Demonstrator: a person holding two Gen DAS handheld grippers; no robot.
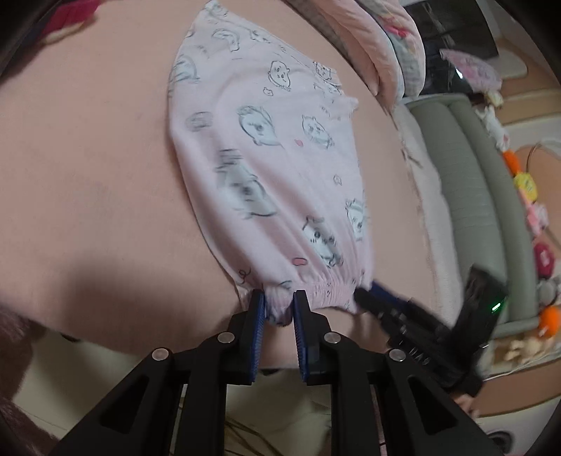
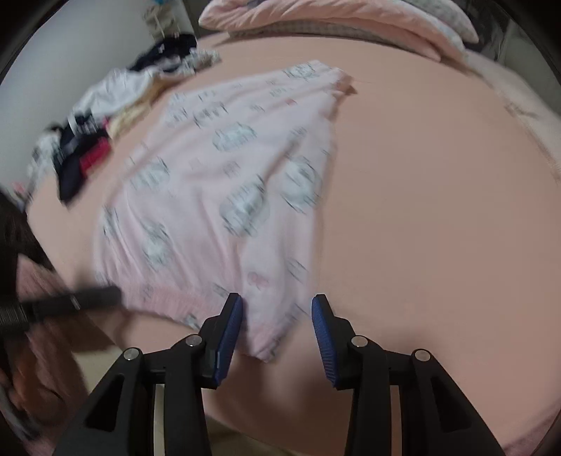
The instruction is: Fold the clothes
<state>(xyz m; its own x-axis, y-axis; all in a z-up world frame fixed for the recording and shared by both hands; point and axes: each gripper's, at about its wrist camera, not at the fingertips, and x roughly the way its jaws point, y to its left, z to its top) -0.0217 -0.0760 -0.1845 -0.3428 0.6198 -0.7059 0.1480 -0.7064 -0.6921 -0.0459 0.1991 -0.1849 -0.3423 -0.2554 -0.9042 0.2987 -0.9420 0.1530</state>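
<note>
A pale pink garment (image 1: pixel 266 147) printed with cartoon animals lies flat on the pink bed sheet (image 1: pixel 87 158), its elastic waistband toward me. My left gripper (image 1: pixel 278 298) is shut on a bunched bit of that waistband near its left corner. In the left wrist view the right gripper (image 1: pixel 382 301) shows blurred at the waistband's right corner. In the right wrist view the garment (image 2: pixel 224 182) is motion-blurred. My right gripper (image 2: pixel 277 301) is open, with the garment's near corner lying between its blue pads, untouched by the right pad. The left gripper (image 2: pixel 87 298) reaches in from the left.
A heap of dark, white and red clothes (image 2: pixel 94 115) lies at the bed's far left. Folded pink bedding (image 2: pixel 315 21) sits along the far edge. Beside the bed on the right are a grey-green padded mat (image 1: pixel 491 182) and small toys (image 1: pixel 526 189).
</note>
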